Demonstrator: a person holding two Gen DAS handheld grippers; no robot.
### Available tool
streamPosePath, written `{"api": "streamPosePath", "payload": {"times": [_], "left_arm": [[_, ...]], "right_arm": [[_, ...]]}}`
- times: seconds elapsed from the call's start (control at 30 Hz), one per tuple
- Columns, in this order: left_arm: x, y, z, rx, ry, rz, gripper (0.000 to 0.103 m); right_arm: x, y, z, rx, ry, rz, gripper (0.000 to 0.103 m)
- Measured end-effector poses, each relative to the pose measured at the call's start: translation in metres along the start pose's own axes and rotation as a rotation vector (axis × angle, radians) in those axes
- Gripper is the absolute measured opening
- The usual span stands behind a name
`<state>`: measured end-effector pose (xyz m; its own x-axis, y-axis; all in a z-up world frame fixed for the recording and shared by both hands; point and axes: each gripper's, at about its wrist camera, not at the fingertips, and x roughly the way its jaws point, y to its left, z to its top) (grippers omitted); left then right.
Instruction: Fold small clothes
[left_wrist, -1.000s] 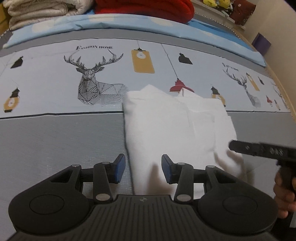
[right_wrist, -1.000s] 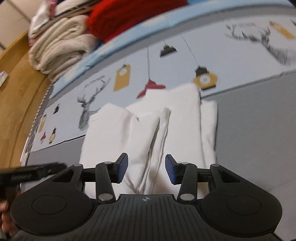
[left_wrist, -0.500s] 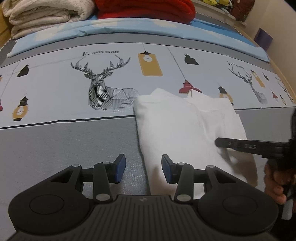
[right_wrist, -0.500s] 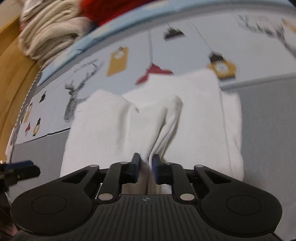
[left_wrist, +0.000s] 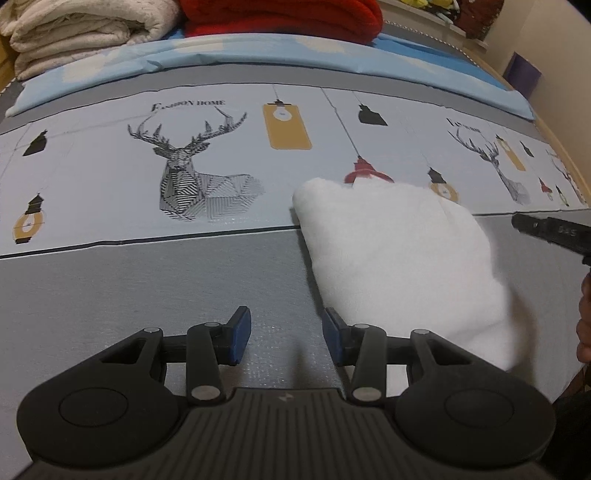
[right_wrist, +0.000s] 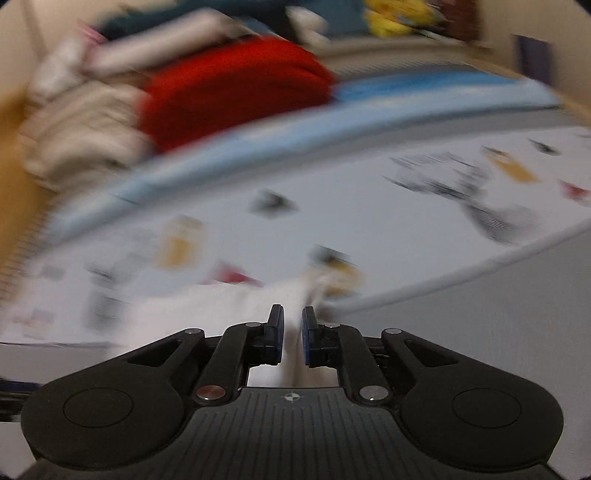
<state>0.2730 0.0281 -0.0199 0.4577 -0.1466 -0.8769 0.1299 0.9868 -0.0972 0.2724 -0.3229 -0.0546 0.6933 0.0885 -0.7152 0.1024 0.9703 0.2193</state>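
Observation:
A white folded garment (left_wrist: 399, 254) lies on the printed bed cover, right of centre in the left wrist view. My left gripper (left_wrist: 286, 334) is open and empty, just left of the garment's near edge, over grey cover. My right gripper (right_wrist: 292, 334) is shut on a fold of the white garment (right_wrist: 221, 314) and lifts it; this view is badly blurred. The right gripper's body (left_wrist: 554, 232) and the hand holding it show at the right edge of the left wrist view.
Folded cream blankets (left_wrist: 81, 29) and a red blanket (left_wrist: 284, 14) are stacked at the far end of the bed on a blue sheet (left_wrist: 258, 55). A wooden bed edge (left_wrist: 561, 144) runs along the right.
My right gripper has closed on the garment's fold and swung up and left with it. The garment now looks folded narrower. My left gripper has drifted left off the garment and stayed open.

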Motion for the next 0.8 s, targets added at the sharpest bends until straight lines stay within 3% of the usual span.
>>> {"api": "streamPosePath", "payload": {"times": [0.07,0.13,0.23,0.33,0.53,0.6,0.73,0.8], "left_arm": [[0.004,-0.004,-0.001,0.001,0.011,-0.004,0.047],[0.008,-0.009,-0.001,0.008,0.02,-0.011,0.047],[0.013,-0.018,-0.001,0.011,0.033,-0.038,0.047],[0.019,-0.027,-0.002,0.016,0.041,-0.056,0.047],[0.034,-0.04,-0.002,0.014,0.061,-0.084,0.048],[0.041,-0.044,-0.003,0.015,0.074,-0.086,0.049],[0.054,-0.045,-0.007,0.021,0.095,-0.08,0.055],[0.061,-0.042,-0.011,0.02,0.114,-0.076,0.061]], "right_arm": [[-0.004,-0.016,0.001,0.08,-0.003,0.019,0.013],[-0.01,-0.022,0.002,0.073,0.0,0.078,0.016],[-0.002,-0.017,-0.007,0.028,0.104,0.17,0.045],[0.009,-0.015,-0.02,-0.001,0.25,0.219,0.046],[0.005,-0.016,-0.039,-0.126,0.394,0.251,0.046],[0.005,-0.016,-0.046,-0.167,0.427,0.251,0.042],[0.001,-0.02,-0.052,-0.195,0.454,0.271,0.009],[-0.002,-0.022,-0.05,-0.194,0.447,0.289,0.004]]}}
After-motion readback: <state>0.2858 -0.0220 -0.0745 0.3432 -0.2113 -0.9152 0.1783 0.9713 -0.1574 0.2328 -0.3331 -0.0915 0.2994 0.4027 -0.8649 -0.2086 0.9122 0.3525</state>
